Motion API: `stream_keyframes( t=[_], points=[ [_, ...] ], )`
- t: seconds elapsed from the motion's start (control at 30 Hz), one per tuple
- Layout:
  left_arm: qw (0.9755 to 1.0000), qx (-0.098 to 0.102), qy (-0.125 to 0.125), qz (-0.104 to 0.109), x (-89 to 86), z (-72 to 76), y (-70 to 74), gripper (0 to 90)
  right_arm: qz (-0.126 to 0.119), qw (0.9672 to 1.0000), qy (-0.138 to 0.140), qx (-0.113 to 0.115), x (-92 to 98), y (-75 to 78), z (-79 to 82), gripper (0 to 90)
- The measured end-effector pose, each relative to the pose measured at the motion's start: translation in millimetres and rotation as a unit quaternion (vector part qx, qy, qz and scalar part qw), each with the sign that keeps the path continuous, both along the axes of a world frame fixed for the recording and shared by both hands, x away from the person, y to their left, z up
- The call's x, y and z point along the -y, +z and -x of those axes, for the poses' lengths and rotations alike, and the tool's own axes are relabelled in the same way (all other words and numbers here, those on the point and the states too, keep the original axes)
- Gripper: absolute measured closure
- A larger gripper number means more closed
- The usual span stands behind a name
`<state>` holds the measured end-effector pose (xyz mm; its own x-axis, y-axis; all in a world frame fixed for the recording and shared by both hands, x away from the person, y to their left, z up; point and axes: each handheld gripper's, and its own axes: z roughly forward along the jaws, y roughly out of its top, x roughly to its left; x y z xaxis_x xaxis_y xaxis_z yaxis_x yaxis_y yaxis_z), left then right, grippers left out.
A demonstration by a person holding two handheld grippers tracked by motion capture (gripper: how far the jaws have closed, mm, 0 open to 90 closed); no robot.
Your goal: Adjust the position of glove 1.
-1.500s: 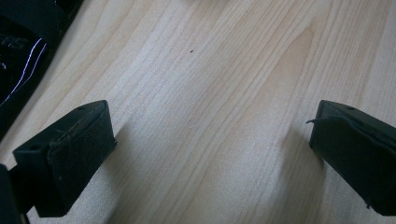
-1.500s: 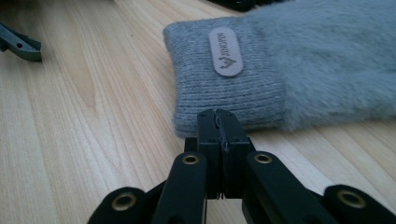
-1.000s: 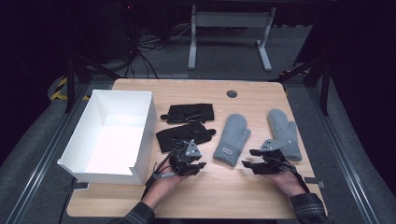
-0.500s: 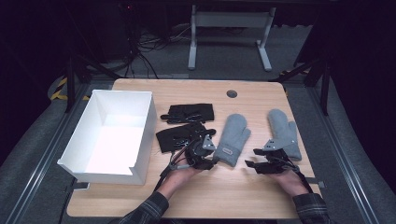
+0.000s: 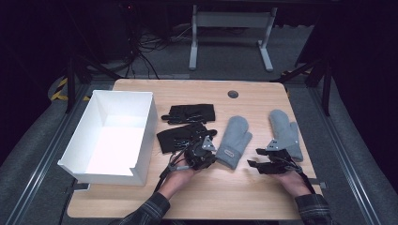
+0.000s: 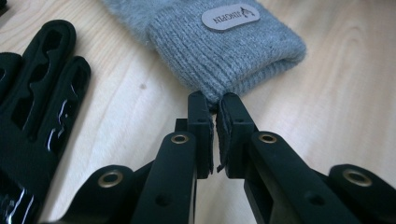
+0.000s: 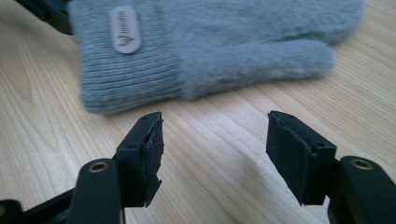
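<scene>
Two grey mittens lie on the wooden table. My left gripper is at the cuff of the left mitten; its jaws have just been closing, and they now pinch the cuff's near edge between the pads. The right mitten lies flat, with its cuff just beyond my right gripper. That gripper stands open over bare wood with nothing between its jaws.
Two black gloves lie left of the mittens, the nearer one beside my left gripper. A white open box stands at the table's left. A round cable hole sits near the far edge.
My left hand has shifted right, from beside the black glove to the left mitten's cuff, and its jaws have closed on the cuff. The right gripper has stayed put.
</scene>
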<state>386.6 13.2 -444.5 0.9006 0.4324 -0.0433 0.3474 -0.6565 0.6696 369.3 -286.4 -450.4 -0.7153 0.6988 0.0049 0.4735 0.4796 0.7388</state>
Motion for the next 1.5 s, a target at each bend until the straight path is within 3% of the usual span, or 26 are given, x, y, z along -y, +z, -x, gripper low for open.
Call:
stream_keyframes(
  t=[0.2, 0.43, 0.6, 0.73, 0.9, 0.97, 1.2, 1.4, 1.5],
  points=[
    [0.9999, -0.015, -0.006, -0.005, -25.7, 21.6, 2.1, 84.7, 0.002, 1.0, -0.003, 0.001, 2.3, 0.3, -0.4, 37.3],
    [0.9992, -0.032, 0.021, -0.01, -60.8, 43.5, -4.1, 83.7, 0.006, 1.0, -0.002, 0.001, 1.2, -0.3, -0.1, 37.3],
    [0.9982, -0.026, 0.053, -0.007, -72.2, 48.9, -1.3, 65.2, 0.007, 1.0, -0.002, 0.005, 0.3, -0.1, 0.6, 37.2],
    [0.9974, -0.015, 0.07, 0.01, -71.5, 48.1, 10.8, 59.7, 0.009, 0.9999, -0.003, 0.005, 0.1, -0.3, 0.8, 37.1],
    [0.9971, -0.01, 0.073, 0.02, -60.8, 32.7, 22.8, 77.4, 0.009, 1.0, -0.003, 0.003, 0.3, -0.7, 0.2, 37.1],
    [0.9973, -0.016, 0.069, 0.021, -53.2, 23.5, 25.2, 89.1, 0.009, 1.0, -0.003, 0.002, 0.1, -0.7, 0.5, 37.1],
    [0.9974, -0.014, 0.066, 0.024, -20.5, -9.0, 28.9, 89.9, 0.007, 1.0, -0.002, 0.003, 0.8, -0.2, 0.3, 37.1],
    [0.9979, -0.027, 0.055, 0.022, 10.0, -29.9, 16.3, 90.0, 0.007, 1.0, 0.0, 0.004, 1.5, 0.1, 0.6, 37.1],
    [0.9982, -0.038, 0.046, 0.007, 20.8, -35.4, 8.1, 90.0, 0.007, 1.0, 0.0, 0.005, 2.2, 0.3, 0.7, 37.1]
  ],
)
